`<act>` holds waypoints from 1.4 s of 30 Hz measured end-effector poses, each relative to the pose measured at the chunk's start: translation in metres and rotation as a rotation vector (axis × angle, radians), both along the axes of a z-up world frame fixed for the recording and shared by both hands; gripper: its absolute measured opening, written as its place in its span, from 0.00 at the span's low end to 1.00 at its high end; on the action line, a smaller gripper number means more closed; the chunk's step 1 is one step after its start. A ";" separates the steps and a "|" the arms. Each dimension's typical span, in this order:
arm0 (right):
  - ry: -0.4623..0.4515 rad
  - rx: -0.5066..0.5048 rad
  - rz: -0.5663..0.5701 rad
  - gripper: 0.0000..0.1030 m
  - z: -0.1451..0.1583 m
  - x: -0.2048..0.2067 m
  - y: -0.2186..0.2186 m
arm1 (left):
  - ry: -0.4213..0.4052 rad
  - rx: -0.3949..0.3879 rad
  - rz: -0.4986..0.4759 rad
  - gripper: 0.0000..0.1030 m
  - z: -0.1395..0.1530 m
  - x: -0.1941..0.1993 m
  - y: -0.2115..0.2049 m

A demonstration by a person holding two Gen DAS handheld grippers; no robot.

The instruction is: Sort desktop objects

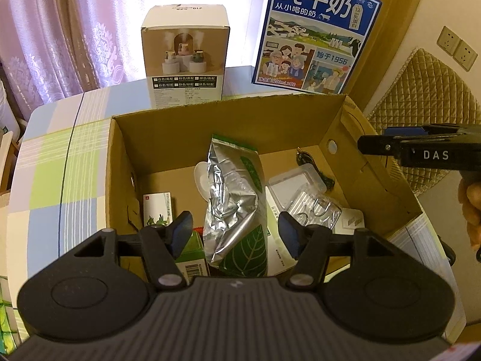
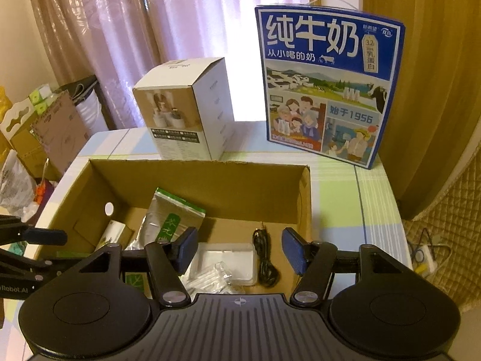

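Note:
An open cardboard box (image 1: 120,156) sits on the checked tablecloth; it also shows in the right wrist view (image 2: 204,177). Inside lie a silver foil bag with green leaf print (image 1: 234,207), a small green-and-white carton (image 1: 157,207), a clear plastic tray (image 1: 303,192) and a black cable (image 2: 266,261). My left gripper (image 1: 235,233) is open and empty above the box, the foil bag between its fingers. My right gripper (image 2: 240,249) is open and empty above the box's right half, over the clear tray (image 2: 228,258). The foil bag (image 2: 168,222) leans at its left.
A white humidifier box (image 1: 185,57) and a blue milk carton case (image 1: 315,36) stand behind the cardboard box on the table (image 1: 51,156). A quilted chair back (image 1: 421,120) is at the right. Boxes and bags (image 2: 39,138) are stacked left of the table.

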State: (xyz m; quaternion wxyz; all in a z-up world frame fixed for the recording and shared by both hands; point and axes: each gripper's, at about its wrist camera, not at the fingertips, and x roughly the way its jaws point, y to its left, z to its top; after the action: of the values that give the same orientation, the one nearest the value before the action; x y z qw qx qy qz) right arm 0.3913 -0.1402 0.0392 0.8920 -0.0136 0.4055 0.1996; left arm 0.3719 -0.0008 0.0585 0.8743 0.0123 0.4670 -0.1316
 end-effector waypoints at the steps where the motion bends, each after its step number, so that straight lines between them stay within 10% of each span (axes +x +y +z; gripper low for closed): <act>1: -0.002 0.001 -0.002 0.59 0.001 -0.001 0.000 | -0.001 0.001 -0.001 0.58 0.000 0.000 0.000; 18: -0.016 -0.025 0.028 0.97 0.017 -0.023 0.006 | -0.101 0.097 0.004 0.98 0.017 -0.015 -0.002; 42: -0.013 -0.063 0.078 0.98 0.047 -0.084 0.027 | -0.122 0.173 0.150 0.98 0.040 -0.073 0.019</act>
State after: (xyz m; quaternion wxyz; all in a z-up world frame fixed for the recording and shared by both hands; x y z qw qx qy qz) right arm 0.3071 -0.1132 0.0864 0.8851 -0.0587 0.4050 0.2215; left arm 0.2993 0.0184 0.0989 0.9042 0.0608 0.4220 -0.0242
